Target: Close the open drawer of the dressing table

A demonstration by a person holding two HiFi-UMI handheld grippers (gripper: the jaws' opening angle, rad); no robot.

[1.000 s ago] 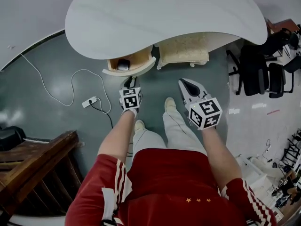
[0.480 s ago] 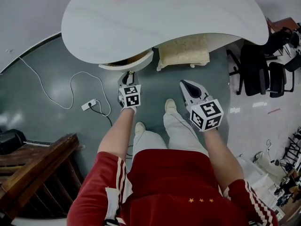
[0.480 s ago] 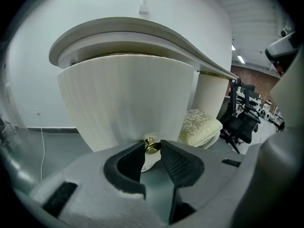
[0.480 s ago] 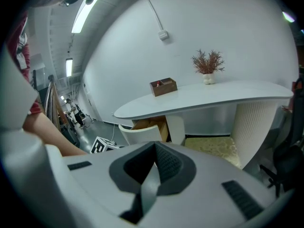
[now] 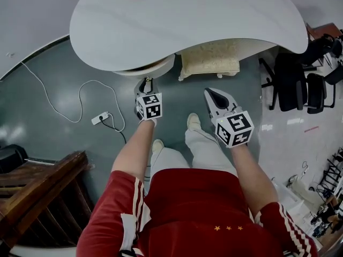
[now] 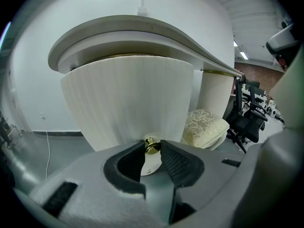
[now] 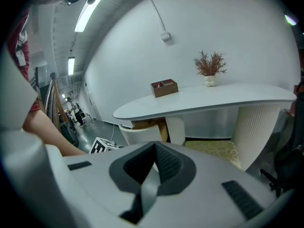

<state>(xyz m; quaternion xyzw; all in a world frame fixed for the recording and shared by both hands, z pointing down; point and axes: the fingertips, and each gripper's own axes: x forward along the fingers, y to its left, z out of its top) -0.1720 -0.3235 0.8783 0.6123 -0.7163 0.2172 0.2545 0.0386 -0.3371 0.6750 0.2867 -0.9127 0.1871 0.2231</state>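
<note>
From the head view, one person is standing before the dressing table (image 5: 187, 20) and is holding two grippers. The left gripper (image 5: 144, 83) is reaching up to the single drawer (image 5: 149, 68), whose curved white front is showing as a thin lip under the tabletop edge. The right gripper (image 5: 213, 95) is hanging apart from it, near the one cushioned stool (image 5: 209, 60) tucked under the table. One power strip (image 5: 99, 118) is lying on the floor at the left, and what seem to be two black office chairs (image 5: 292, 79) are standing at the right.

In the left gripper view, the two jaws are sitting narrowly apart and gripping the one gold knob (image 6: 151, 146) on the ribbed drawer front, with a pad against each side of it. The drawer is filling the space just below the tabletop.

In the right gripper view, the jaws are standing a little apart with nothing between them. On the tabletop one wooden box (image 7: 164, 87) and one small vase of dried twigs (image 7: 209, 68) are standing well apart, and the drawer front is showing below the table's left end
</note>
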